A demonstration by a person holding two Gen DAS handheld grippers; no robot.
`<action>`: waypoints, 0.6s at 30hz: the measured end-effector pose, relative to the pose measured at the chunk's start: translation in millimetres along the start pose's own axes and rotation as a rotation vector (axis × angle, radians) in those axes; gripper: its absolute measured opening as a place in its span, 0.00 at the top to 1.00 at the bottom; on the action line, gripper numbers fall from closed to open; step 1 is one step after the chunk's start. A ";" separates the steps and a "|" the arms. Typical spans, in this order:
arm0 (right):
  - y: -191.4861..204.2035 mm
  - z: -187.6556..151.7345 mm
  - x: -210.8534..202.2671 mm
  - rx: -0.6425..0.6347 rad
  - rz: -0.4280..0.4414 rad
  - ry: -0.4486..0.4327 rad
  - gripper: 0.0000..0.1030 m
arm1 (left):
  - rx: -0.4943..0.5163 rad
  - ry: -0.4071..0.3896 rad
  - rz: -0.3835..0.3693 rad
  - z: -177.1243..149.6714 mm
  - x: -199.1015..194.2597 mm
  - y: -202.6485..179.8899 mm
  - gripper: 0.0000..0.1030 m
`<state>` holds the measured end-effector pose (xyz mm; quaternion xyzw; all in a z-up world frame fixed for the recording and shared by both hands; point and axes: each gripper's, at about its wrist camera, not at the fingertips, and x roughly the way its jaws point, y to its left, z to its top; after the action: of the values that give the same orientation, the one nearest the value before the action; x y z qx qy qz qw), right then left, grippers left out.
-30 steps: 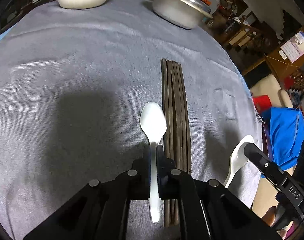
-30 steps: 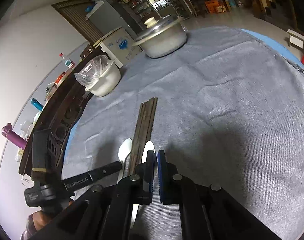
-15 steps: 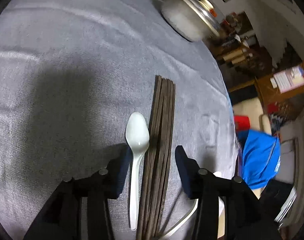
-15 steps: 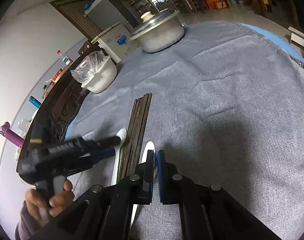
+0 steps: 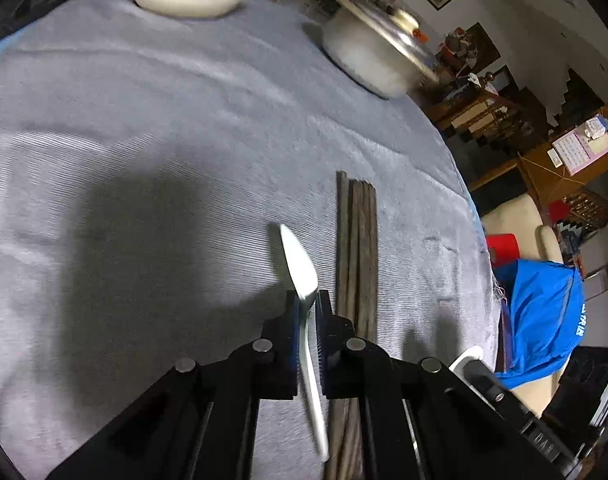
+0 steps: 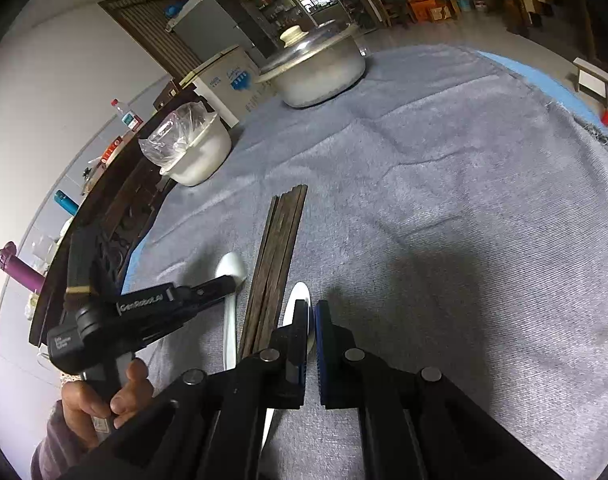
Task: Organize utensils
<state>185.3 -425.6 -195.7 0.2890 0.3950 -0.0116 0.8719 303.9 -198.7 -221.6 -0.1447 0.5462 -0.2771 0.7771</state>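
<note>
A bundle of dark wooden chopsticks (image 5: 358,248) lies lengthwise on the grey cloth, also in the right wrist view (image 6: 277,264). My left gripper (image 5: 306,304) is shut on a white plastic spoon (image 5: 299,268), tilted on its edge just left of the chopsticks; in the right wrist view that spoon (image 6: 229,276) lies left of the bundle under the left gripper (image 6: 227,284). My right gripper (image 6: 310,316) is shut on a second white spoon (image 6: 297,300) right of the chopsticks; its bowl shows in the left wrist view (image 5: 466,358).
A lidded metal pot (image 6: 316,68) and a white bowl with a plastic bag (image 6: 193,152) stand at the far side of the round table. A blue garment on a chair (image 5: 540,316) lies beyond the right table edge. A dark carved wooden rail (image 6: 115,216) runs along the left.
The left gripper opened half a second ago, leaving its spoon flat beside the chopsticks, and has closed on it again, now tilted on edge. The right gripper stays shut on its spoon.
</note>
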 end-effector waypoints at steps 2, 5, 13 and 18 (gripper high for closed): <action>1.6 0.9 -5.9 -0.002 -0.003 -0.018 0.96 | -0.015 -0.017 -0.005 -0.7 -10.7 6.5 0.96; 8.7 2.6 -18.5 -0.018 -0.005 -0.064 0.96 | 0.000 -0.081 -0.002 -1.9 -34.4 4.6 0.96; 48.9 -2.0 -52.0 -0.140 -0.078 -0.192 0.96 | 0.060 -0.235 -0.050 -25.1 -106.2 -13.2 0.96; 70.0 -9.4 -91.3 -0.190 -0.098 -0.321 0.96 | 0.136 -0.342 -0.083 -45.0 -149.1 -38.0 0.96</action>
<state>133.6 -381.5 -102.5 0.1802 0.2639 -0.0627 0.9455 214.5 -138.0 -103.1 -0.1590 0.3798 -0.3165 0.8546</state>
